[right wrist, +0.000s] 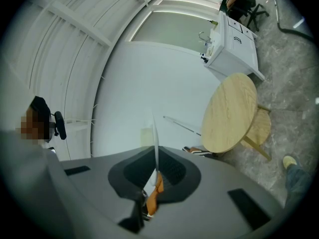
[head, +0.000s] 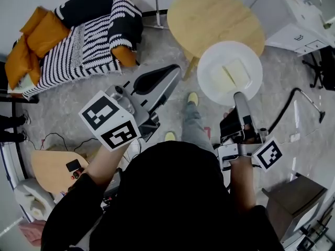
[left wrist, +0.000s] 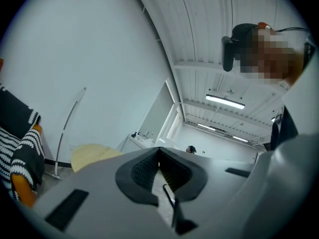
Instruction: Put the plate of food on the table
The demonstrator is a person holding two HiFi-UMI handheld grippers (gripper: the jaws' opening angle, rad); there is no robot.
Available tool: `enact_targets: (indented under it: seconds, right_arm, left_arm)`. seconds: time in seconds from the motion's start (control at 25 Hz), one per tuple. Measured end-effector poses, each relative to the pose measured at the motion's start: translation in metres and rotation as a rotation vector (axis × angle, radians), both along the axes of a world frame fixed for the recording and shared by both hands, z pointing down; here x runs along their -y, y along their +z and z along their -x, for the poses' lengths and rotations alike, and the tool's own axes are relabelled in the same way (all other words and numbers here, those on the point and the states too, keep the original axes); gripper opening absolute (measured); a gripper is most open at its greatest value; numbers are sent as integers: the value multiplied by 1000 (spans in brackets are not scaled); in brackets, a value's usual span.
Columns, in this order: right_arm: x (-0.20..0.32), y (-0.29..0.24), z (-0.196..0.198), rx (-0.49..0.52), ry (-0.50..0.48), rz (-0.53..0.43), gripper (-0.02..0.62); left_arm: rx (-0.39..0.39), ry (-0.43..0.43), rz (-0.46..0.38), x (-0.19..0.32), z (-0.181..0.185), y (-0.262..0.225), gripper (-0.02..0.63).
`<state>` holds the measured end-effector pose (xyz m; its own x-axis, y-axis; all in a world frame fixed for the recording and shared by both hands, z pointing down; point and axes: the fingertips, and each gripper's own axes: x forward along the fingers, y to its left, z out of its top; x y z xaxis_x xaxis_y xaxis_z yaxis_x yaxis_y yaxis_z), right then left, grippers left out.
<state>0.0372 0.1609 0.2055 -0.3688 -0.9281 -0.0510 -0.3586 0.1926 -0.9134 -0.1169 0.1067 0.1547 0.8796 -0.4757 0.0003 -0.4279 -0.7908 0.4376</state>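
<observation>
Gripping the near rim of the white plate (head: 209,61) in the right gripper (head: 237,95), jaws pressed almost together on the thin edge, seen edge-on between the pads in the right gripper view. Carrying pale slices of food (head: 230,73) on the plate, straight ahead of those jaws. Overlapping, from above, the near edge of the round wooden table (head: 209,14) lying farther ahead. Pointing the left gripper (head: 174,69) forward, well left of the plate, jaws closed together on nothing.
</observation>
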Motion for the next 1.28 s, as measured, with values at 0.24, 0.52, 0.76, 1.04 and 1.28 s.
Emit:
enact_targets:
  seconds: [0.24,0.52,0.76,1.04,1.28]
  right_arm:
    - [31,-2,-6,4,-18,-23,17]
    - [78,-4,-19,11,-62,-13,17]
    - [133,-2,-48,22,-84,11,17]
    - [132,-7,-46,29,-89,-13,17]
    - [142,-5,-56,34,-99,-19,17]
  left_arm:
    - [2,-21,-11,26,-5,-2,8]
    - [15,-61,0,67,-18,-5,7]
    - [29,-76,25,120,-49,-5,8]
    - [45,-61,1,117,-53,-15,8]
    - [57,-59,-23,129,-66,-21,8]
